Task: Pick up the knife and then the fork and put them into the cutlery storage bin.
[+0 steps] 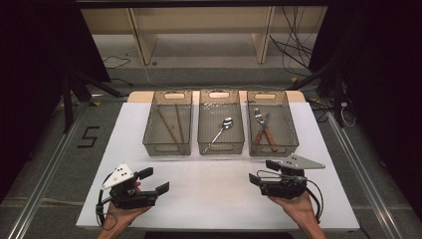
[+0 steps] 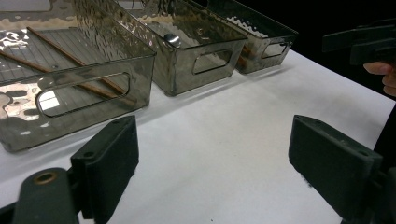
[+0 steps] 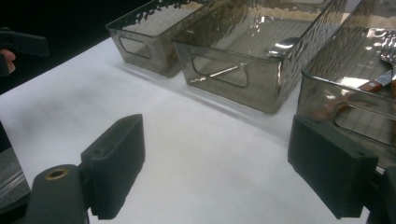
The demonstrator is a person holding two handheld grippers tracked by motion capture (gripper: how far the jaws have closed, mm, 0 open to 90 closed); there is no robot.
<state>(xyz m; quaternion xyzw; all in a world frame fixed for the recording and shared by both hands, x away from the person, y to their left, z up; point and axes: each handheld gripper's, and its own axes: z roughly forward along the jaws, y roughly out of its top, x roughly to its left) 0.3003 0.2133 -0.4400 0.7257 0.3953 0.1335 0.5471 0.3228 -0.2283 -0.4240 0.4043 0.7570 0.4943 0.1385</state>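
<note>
Three smoky clear bins stand in a row at the far side of the white table (image 1: 209, 199). The left bin (image 1: 167, 147) holds two brown chopsticks (image 1: 174, 124) (image 2: 70, 56). A metal spoon (image 1: 221, 130) (image 3: 282, 44) lies in the middle bin (image 1: 220, 148). Wooden-handled forks (image 1: 263, 130) (image 3: 373, 84) lie in the right bin (image 1: 273, 149). My left gripper (image 1: 155, 180) (image 2: 212, 140) is held low near the front left, open, with bare table between its jaws. My right gripper (image 1: 263, 172) (image 3: 215, 135) is at the front right, open and holding nothing, just in front of the right bin.
A wooden shelf frame (image 1: 199, 30) stands beyond the table, with cables (image 1: 293, 50) on the floor. Dark stands flank the table on both sides. A "5" marking (image 1: 88, 137) is on the floor at left. The table's front edge runs close to both hands.
</note>
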